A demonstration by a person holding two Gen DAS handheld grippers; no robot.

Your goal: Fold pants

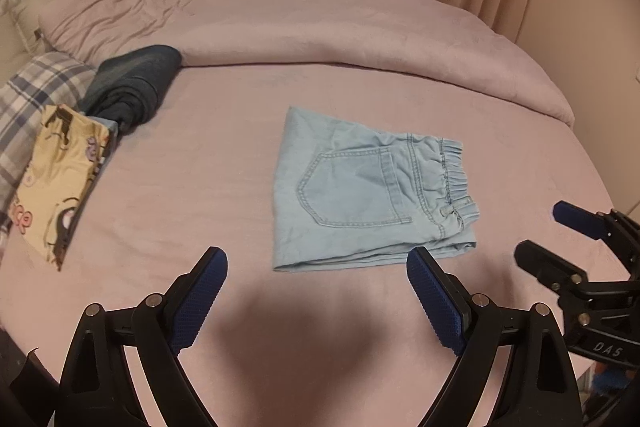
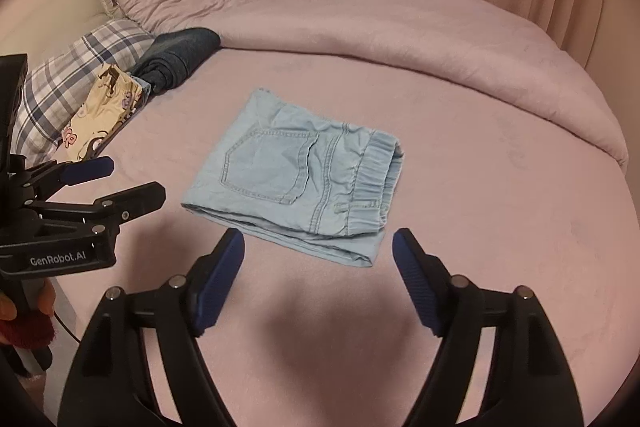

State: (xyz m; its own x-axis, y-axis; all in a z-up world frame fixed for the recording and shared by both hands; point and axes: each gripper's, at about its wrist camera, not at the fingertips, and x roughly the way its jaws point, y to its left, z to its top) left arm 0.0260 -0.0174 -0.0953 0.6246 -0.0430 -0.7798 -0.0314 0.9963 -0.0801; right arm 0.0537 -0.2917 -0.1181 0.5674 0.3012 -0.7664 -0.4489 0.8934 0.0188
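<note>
Pants (image 1: 372, 191): light blue denim, folded into a compact stack at frame centre in both views, flat on the bed (image 1: 200, 195); back pocket up, elastic waistband toward the right of frame.
Fold state: judged near finished; layered edges visible along the lower side, slightly staggered.
Left gripper (image 1: 316, 291): low in the left wrist view, jaws spread wide, holding nothing, just short of the stack's lower edge.
Right gripper (image 2: 318, 267): low in the right wrist view, jaws likewise apart and empty, close to the stack's lower edge.
Risk, layers: pinching only the top ply at the staggered lower edge likely to peel the fold apart.
Risk, drag: soft bed sheet may bunch under a sliding stack and skew it.
Risk, crowding: both grippers near the same edge; contact between them possible.
Neighbours: dark folded garment (image 1: 136, 87) and printed cloth (image 1: 60, 179) at left of frame, well apart from the stack; plaid pillow (image 2: 76, 75) beyond; rumpled duvet (image 1: 320, 31) across the upper part.
Hidden: underside and leg ends of the pants tucked out of sight; layer count unclear.
Cut off: printed cloth and pillow clipped by the fisheye rim; only a sliver of a hand at lower left in the right wrist view.
</note>
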